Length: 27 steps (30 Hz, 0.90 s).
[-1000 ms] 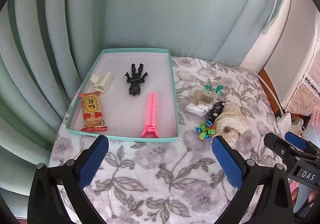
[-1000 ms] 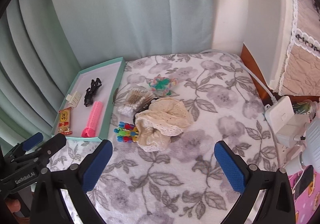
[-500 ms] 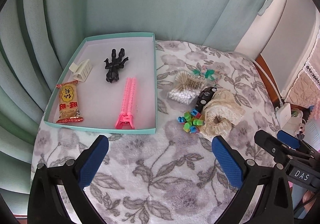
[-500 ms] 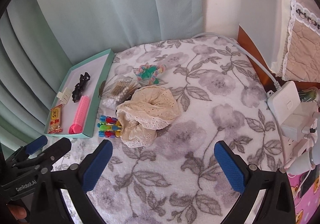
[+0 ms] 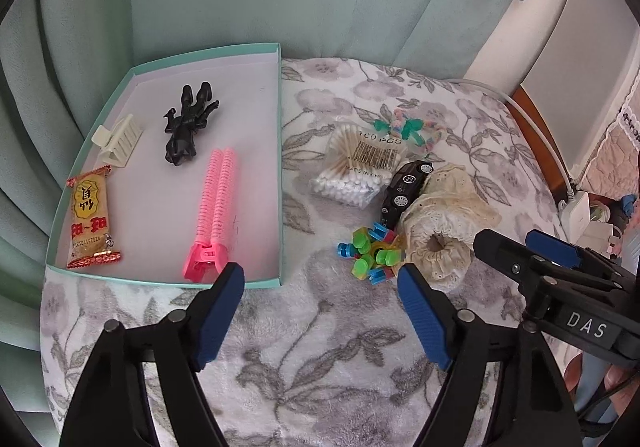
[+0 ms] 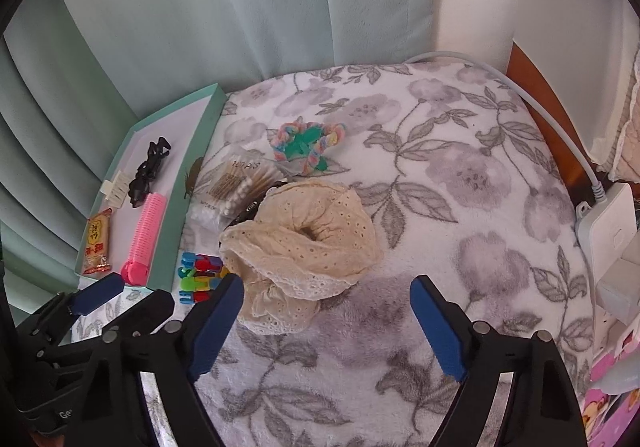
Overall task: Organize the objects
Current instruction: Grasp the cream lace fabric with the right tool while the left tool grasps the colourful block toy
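A teal tray (image 5: 280,167) at the left holds a cream hair clip (image 5: 118,143), a black figure (image 5: 188,125), a pink comb clip (image 5: 212,211) and a snack packet (image 5: 90,221). Right of it on the floral cloth lie a bag of cotton swabs (image 5: 356,173), a black toy car (image 5: 406,185), a colourful block toy (image 5: 372,255), a pastel hair tie (image 5: 408,127) and a cream lace scrunchie (image 6: 304,239). My left gripper (image 5: 320,287) hovers over bare cloth just before the block toy, jaws closing, nothing between them. My right gripper (image 6: 326,295) hovers just before the scrunchie, jaws closing, empty.
Pale green curtains hang close behind the table. A white power strip (image 6: 608,223) with its cable (image 6: 552,119) lies at the right edge, beside a wooden edge and pink items. The floral cloth (image 6: 440,175) to the right of the scrunchie is bare.
Both grippers have come down and forward toward the pile, so the objects look larger. Both pairs of jaws stand narrower than before.
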{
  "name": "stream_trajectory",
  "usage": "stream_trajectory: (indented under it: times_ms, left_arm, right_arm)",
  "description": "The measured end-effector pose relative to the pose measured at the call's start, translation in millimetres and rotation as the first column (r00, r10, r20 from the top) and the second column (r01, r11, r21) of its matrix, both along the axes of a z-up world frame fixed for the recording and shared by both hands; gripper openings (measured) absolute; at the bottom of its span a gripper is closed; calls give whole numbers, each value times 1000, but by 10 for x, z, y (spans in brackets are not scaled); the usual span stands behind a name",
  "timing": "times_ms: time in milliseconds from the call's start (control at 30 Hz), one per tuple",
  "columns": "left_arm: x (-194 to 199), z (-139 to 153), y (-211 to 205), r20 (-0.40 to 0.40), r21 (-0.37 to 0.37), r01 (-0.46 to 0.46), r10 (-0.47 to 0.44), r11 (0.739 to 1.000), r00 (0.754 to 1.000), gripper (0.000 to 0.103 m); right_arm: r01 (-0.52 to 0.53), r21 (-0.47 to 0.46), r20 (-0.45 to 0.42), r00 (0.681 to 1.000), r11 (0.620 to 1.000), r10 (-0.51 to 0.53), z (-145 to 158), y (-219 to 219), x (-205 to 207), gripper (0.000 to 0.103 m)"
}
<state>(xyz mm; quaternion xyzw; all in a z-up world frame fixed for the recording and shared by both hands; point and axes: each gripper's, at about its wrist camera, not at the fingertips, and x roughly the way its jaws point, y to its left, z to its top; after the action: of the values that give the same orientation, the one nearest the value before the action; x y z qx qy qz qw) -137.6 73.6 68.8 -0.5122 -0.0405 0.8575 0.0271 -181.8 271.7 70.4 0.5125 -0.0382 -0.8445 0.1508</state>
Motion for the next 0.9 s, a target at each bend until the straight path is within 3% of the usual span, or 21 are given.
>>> stream_trajectory:
  times_ms: [200, 667, 900]
  left_arm:
    - [-56, -61, 40, 11, 26, 17, -17, 1000, 1000, 66]
    - [-193, -204, 192, 33, 71, 60, -63, 996, 997, 52]
    - [-233, -277, 202, 45, 104, 64, -69, 993, 997, 51]
  right_arm:
    - [-25, 2, 14, 1000, 1000, 25, -77, -87, -96, 78]
    - [-29, -21, 56, 998, 999, 30, -241, -156, -213, 41]
    - [-9, -50, 76, 997, 999, 13, -310, -129, -229, 37]
